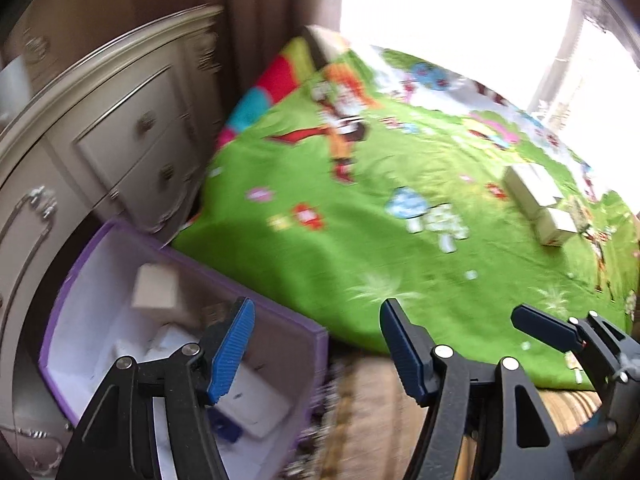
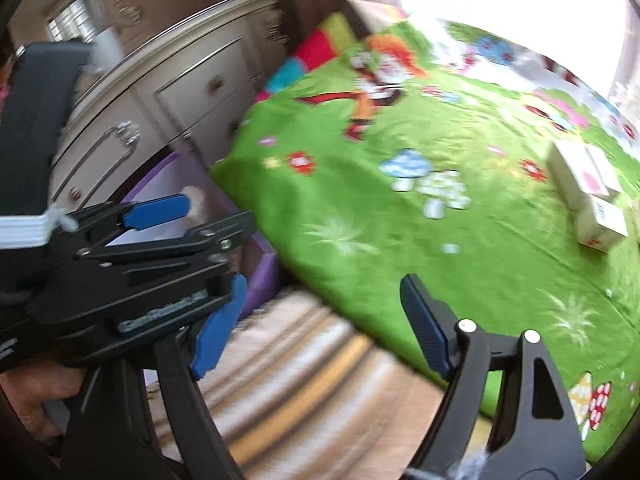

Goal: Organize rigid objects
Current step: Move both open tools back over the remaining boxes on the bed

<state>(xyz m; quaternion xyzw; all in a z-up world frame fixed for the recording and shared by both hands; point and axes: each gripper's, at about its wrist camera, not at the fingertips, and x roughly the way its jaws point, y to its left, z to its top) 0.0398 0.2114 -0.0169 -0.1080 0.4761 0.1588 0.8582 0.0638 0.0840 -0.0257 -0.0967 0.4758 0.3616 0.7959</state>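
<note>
Both views are smeared by motion blur. In the left wrist view the left hand-held gripper point(image 1: 316, 344) has its blue-padded jaws standing apart with nothing between them; below and behind its left finger sits a purple box point(image 1: 280, 322) on the floor, white inside, holding several pale boxes (their exact number is hard to tell through the blur). The purple box stands between a cream chest of drawers point(image 1: 120, 128) and the edge of a bed covered by a bright green patterned blanket point(image 1: 320, 240). Out on the blanket, well apart from the purple box, lie two white boxes point(image 1: 536, 196), touching or just beside each other.

In the right wrist view the right hand-held gripper point(image 2: 320, 320) also has its jaws spread and empty, over a striped rug point(image 2: 304, 368) beside the bed. The left hand-held gripper crosses the left of this picture, a hand point(image 2: 36, 396) gripping it from below. The same two white boxes point(image 2: 588, 188) rest far out on the blanket, the nearer one bearing a pink mark.
</note>
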